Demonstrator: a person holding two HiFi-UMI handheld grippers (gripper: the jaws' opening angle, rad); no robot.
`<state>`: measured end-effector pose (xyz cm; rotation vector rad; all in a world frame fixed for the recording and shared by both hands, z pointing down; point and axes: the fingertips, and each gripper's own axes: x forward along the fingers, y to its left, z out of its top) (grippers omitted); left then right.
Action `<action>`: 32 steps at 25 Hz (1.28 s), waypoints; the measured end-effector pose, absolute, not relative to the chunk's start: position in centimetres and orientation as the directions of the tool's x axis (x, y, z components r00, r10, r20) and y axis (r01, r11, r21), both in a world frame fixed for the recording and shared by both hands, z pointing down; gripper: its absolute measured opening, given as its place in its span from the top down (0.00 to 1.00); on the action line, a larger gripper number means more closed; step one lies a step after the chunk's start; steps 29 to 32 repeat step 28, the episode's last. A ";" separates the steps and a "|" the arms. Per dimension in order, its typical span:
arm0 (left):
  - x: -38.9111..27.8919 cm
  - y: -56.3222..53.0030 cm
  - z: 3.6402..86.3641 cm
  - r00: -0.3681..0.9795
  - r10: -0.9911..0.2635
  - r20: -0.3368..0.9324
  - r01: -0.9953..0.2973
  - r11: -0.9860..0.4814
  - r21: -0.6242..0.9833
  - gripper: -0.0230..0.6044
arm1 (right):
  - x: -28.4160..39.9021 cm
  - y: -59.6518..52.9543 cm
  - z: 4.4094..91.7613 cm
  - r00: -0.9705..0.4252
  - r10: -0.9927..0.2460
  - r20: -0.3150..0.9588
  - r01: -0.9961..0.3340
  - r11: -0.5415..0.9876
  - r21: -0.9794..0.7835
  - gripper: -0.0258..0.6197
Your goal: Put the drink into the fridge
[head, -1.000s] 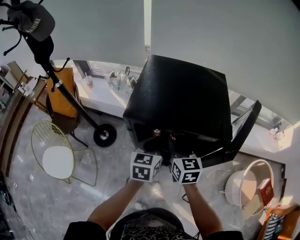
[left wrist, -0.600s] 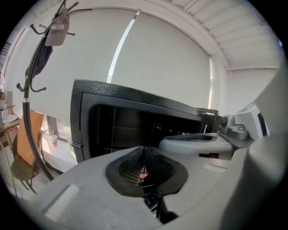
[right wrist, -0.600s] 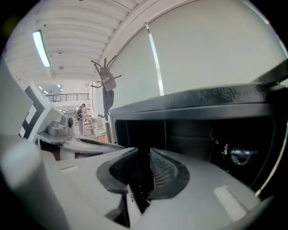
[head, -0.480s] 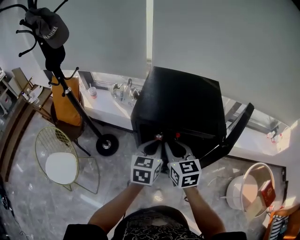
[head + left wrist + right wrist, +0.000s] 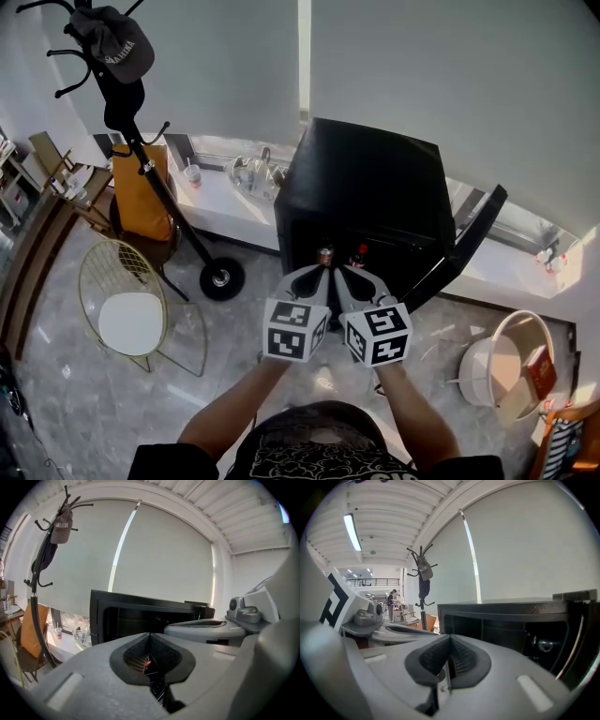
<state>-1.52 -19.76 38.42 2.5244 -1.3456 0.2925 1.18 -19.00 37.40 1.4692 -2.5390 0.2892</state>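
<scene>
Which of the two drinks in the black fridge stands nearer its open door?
The red-topped drink, on the right in the head view. The other drink stands to its left, farther from the door.

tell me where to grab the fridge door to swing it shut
Take the fridge door by its free edge near the top corner, the end farthest from the fridge. It stands swung wide open to the right as a thin slab, so the fingers could likely straddle that edge from above. The right gripper, shut and empty, is on that side.
</scene>
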 end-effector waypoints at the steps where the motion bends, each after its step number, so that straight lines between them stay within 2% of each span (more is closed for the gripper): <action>1: -1.7 -19.3 38.3 0.550 -0.780 0.297 -0.833 -0.535 0.137 0.96 | 1.0 -18.6 37.4 -0.489 -0.831 0.266 -0.869 0.489 -0.073 0.96; 16: -3.7 -14.0 38.9 0.547 -0.780 0.304 -0.835 -0.533 0.135 0.96 | 0.1 -13.6 37.7 -0.475 -0.838 0.268 -0.877 0.474 -0.070 0.96; 32: -4.6 -13.0 39.3 0.546 -0.779 0.307 -0.836 -0.532 0.136 0.96 | -0.4 -12.3 38.1 -0.466 -0.844 0.267 -0.881 0.469 -0.055 0.96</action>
